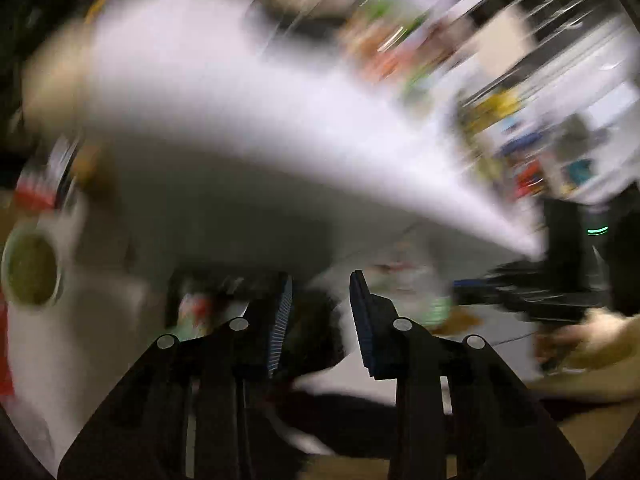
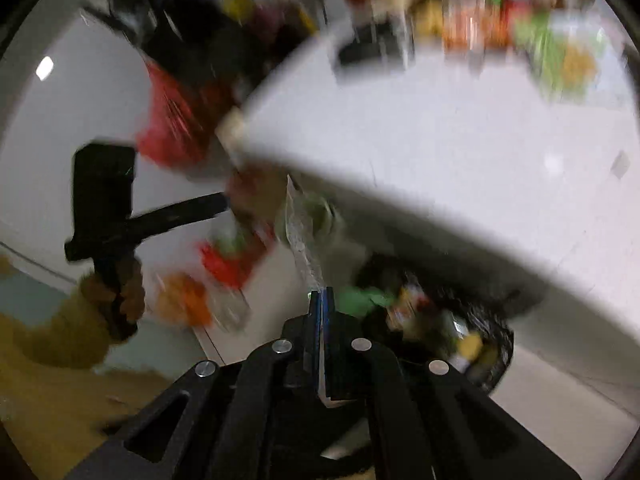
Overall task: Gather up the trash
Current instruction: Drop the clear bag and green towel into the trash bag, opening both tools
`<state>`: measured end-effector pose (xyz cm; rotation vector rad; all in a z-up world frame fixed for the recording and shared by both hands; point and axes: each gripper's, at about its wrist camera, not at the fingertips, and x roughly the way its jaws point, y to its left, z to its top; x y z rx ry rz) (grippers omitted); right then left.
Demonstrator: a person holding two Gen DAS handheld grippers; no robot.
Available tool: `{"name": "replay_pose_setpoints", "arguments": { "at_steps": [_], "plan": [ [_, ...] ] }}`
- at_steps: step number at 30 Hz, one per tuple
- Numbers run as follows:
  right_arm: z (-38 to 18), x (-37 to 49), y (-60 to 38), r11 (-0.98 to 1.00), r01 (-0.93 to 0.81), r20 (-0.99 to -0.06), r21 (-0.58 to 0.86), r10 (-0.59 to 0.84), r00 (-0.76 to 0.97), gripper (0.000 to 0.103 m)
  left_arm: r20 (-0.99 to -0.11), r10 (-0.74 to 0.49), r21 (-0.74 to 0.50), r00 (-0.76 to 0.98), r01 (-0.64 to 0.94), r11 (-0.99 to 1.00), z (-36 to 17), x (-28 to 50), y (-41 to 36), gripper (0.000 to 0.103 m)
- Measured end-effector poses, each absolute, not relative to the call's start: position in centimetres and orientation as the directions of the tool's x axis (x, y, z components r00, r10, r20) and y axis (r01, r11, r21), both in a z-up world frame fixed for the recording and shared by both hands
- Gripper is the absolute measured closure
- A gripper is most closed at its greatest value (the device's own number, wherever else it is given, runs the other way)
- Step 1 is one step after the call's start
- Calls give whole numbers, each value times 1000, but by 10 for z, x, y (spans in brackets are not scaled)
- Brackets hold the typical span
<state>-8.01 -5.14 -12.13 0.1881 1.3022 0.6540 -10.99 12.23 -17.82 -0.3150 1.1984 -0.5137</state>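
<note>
Right gripper (image 2: 322, 300), lower centre, is clamped on a clear wrapper (image 2: 302, 236) that sticks upward. Left gripper (image 1: 320, 292) stands slightly apart, gripping nothing. White table (image 2: 460, 152) fills the upper right; black bin (image 2: 488, 332) sits below it, lower right.

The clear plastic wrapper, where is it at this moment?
In the right wrist view, the clear plastic wrapper is clamped in the shut right gripper at the centre, sticking up under the white table edge, left of the dark trash bin.
</note>
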Motion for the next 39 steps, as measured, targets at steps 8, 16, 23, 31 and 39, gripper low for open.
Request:
{"name": "replay_pose_setpoints", "arguments": {
  "at_steps": [8, 16, 23, 31, 39],
  "plan": [
    [-347, -84, -14, 901, -298, -945, 316, 328, -9, 88, -950, -291, -299, -117, 57, 953, -429, -102, 74, 67],
    [-406, -83, -17, 949, -276, -988, 154, 152, -26, 51, -965, -203, -218, -169, 76, 973, -457, -95, 54, 39],
    [-330, -82, -46, 962, -245, -984, 122, 149, 96, 40, -991, -129, -131, -26, 140, 981, -374, -99, 67, 39],
    [-198, -79, -52, 945, -264, -913, 192, 271, 306, 30, -973, -105, -77, 206, 139, 987, -228, -100, 63, 26],
    [-78, -70, -53, 940, -290, -772, 182, 319, 550, 17, -896, -96, -48, 433, 119, 992, -124, -87, 54, 20]
  ]
}}
